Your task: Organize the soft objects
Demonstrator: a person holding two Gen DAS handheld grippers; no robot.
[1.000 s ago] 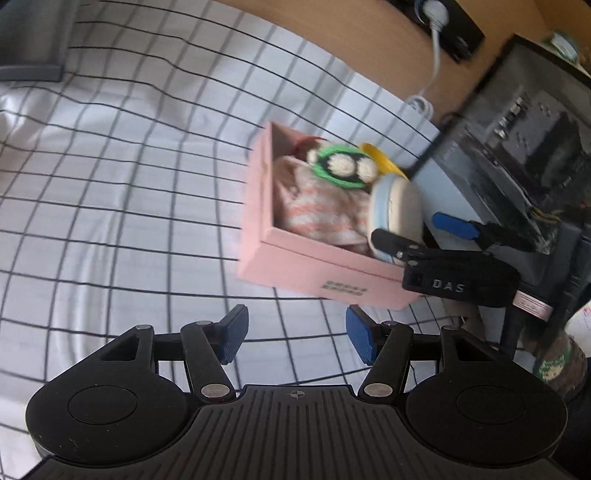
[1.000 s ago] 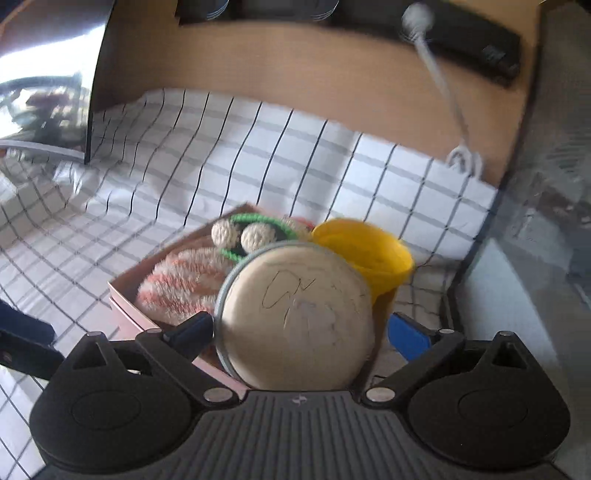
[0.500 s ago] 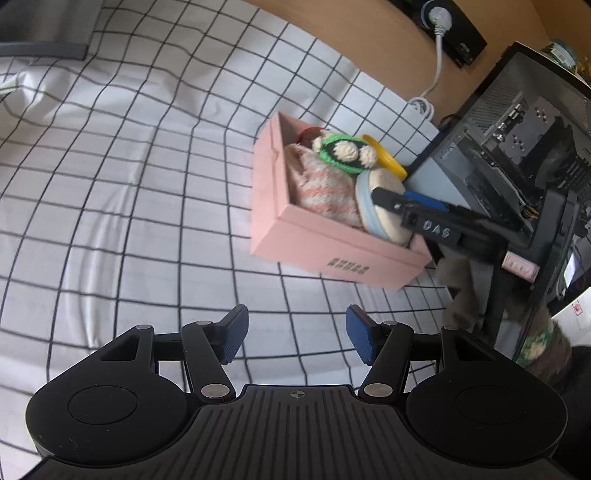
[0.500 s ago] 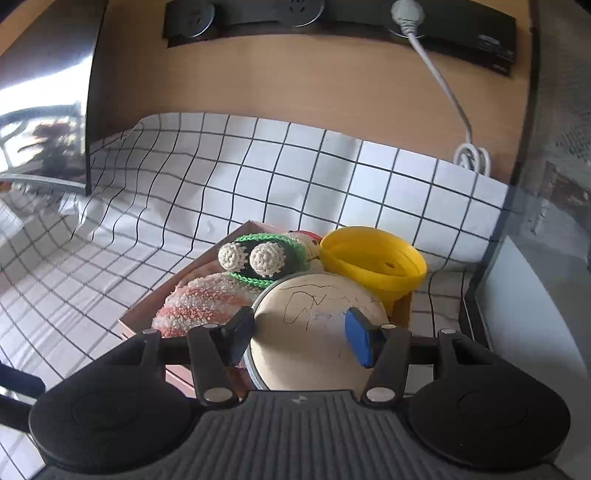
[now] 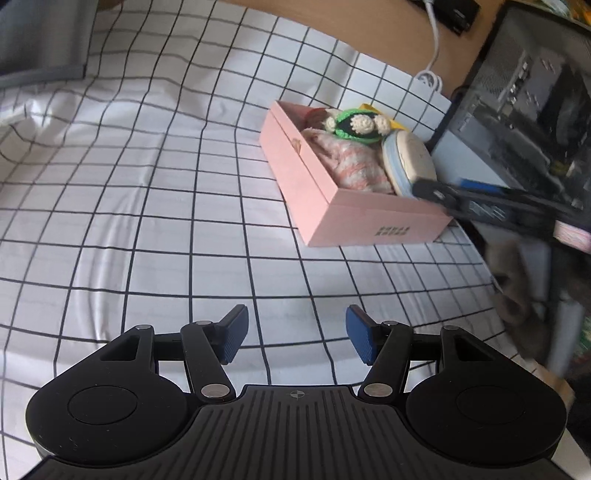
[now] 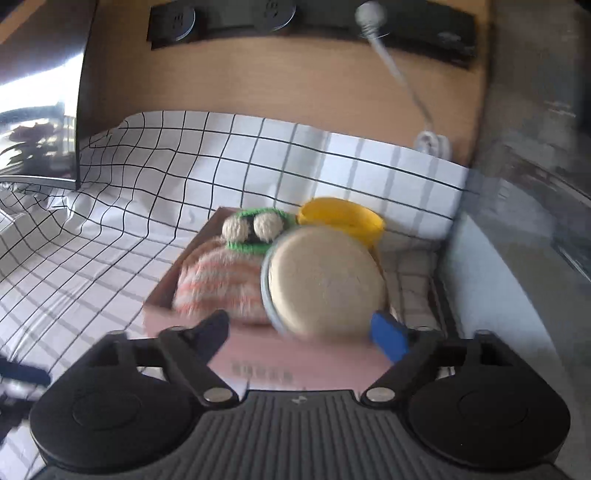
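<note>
A pink box (image 5: 328,199) on the checked cloth holds a pink-striped fuzzy toy (image 5: 343,162), a green crochet toy with two beige eyes (image 5: 356,123) and a round beige cushion with a blue rim (image 5: 408,160). In the right wrist view the box (image 6: 295,354) is close, with the cushion (image 6: 325,284) leaning at its near right end. My right gripper (image 6: 306,332) is open, just in front of the cushion and apart from it. My left gripper (image 5: 295,334) is open and empty over bare cloth, well short of the box.
A yellow bowl (image 6: 340,218) sits behind the box. A computer case (image 5: 535,110) stands to the right. A wooden wall with a power strip (image 6: 310,18) and white cable (image 6: 402,85) is at the back. A monitor (image 6: 37,88) is at left.
My right gripper opened, let go of the round cushion in the box and drew back. My left gripper pulled back from the box, still open.
</note>
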